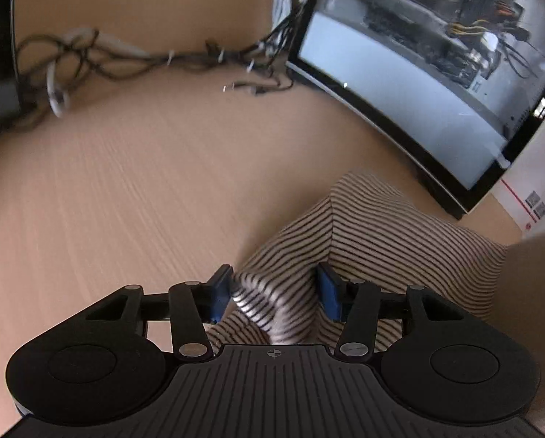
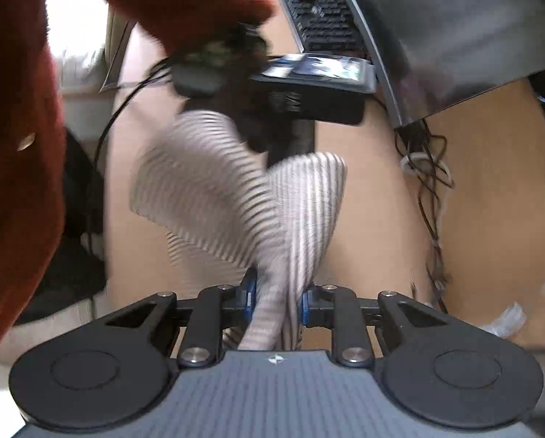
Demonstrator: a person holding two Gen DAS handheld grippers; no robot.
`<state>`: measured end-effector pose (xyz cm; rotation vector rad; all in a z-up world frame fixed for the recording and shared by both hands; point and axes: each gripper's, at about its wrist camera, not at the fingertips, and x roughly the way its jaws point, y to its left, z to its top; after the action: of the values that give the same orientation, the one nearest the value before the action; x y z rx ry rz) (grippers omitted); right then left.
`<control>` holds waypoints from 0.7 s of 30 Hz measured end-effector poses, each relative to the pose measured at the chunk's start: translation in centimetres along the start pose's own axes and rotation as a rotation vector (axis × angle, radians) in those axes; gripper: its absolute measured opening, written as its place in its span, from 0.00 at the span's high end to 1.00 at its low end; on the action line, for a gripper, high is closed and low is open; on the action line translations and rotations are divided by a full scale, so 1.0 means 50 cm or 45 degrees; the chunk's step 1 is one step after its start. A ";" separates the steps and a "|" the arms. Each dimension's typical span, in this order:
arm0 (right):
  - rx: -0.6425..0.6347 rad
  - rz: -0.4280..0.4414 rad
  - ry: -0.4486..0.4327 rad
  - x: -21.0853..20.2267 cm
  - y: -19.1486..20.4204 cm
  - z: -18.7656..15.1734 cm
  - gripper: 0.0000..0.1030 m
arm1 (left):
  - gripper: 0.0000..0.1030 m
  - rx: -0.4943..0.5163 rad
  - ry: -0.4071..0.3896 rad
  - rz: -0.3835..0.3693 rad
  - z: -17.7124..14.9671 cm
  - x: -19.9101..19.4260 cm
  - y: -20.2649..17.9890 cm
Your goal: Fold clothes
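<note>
We hold the striped garment (image 2: 235, 189) lifted above the table (image 1: 126, 182): right gripper (image 2: 275, 297) clamps it, left gripper (image 1: 274, 292) straddles a fold with fingers apart, so that side may slip.

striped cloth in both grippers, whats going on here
A person is working a striped garment with two handheld grippers over a tan table. The right gripper is shut on a bunched fold of it, and the cloth hangs lifted off the table. The left gripper has fabric between its blue pads, but the jaws stand wide apart, so it is not pinching. No neat fold is made yet. A monitor and loose cables sit behind.
</note>
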<state>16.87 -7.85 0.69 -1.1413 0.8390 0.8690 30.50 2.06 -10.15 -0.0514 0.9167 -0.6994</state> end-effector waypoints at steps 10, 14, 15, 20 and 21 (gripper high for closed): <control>-0.005 0.115 -0.064 0.188 -0.041 -0.029 0.74 | 0.37 -0.232 -0.107 -0.011 -0.015 -0.093 0.083; 0.001 0.079 -0.084 0.180 -0.026 -0.033 0.74 | 0.16 -0.164 -0.165 -0.062 -0.010 -0.140 0.048; -0.001 0.066 -0.089 0.177 -0.020 -0.033 0.74 | 0.12 -0.124 -0.169 -0.094 -0.006 -0.144 0.031; -0.012 0.008 -0.103 0.161 0.001 -0.036 0.71 | 0.07 0.148 -0.089 -0.109 0.007 -0.102 -0.058; -0.002 -0.010 -0.108 0.156 0.003 -0.038 0.68 | 0.07 0.192 -0.061 -0.084 0.007 -0.085 -0.068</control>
<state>19.84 -8.55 -6.72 -1.1007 0.7637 0.9051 27.23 1.77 -5.79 0.0354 0.8168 -0.8237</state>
